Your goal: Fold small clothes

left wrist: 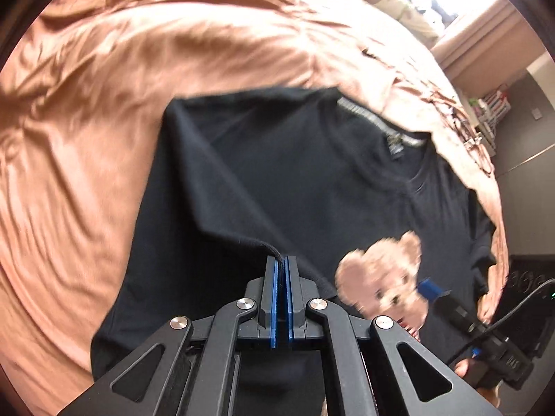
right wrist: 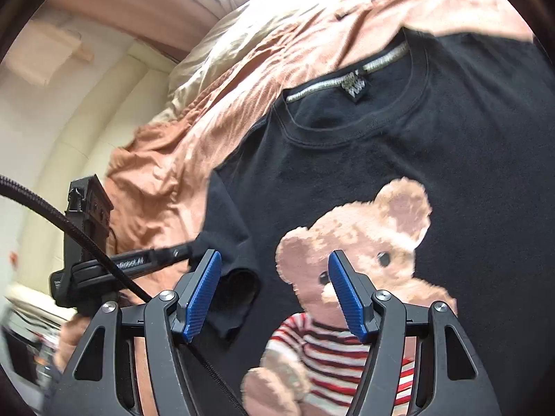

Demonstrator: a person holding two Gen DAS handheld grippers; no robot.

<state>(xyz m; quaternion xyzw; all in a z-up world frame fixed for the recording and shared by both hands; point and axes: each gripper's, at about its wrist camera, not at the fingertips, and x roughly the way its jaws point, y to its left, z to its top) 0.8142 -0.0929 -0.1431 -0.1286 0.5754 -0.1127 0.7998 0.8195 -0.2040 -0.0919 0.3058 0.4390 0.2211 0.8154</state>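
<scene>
Two grippers work the black T-shirt [left wrist: 277,159]: the left gripper [left wrist: 281,260], pinched on its sleeve edge, should carry it inward flat, while the right gripper [right wrist: 274,277] hovers wide open.

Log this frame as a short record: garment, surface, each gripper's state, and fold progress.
garment: black T-shirt with a teddy bear print, front up, collar away from the cameras
surface: wrinkled peach bedsheet
left gripper: shut on a black edge of the T-shirt, lifted and drawn over the shirt body
right gripper: open, holding nothing, above the shirt near a sleeve and the bear print
fold progress: one side partly folded over; the sleeve by the right gripper not yet folded
</scene>
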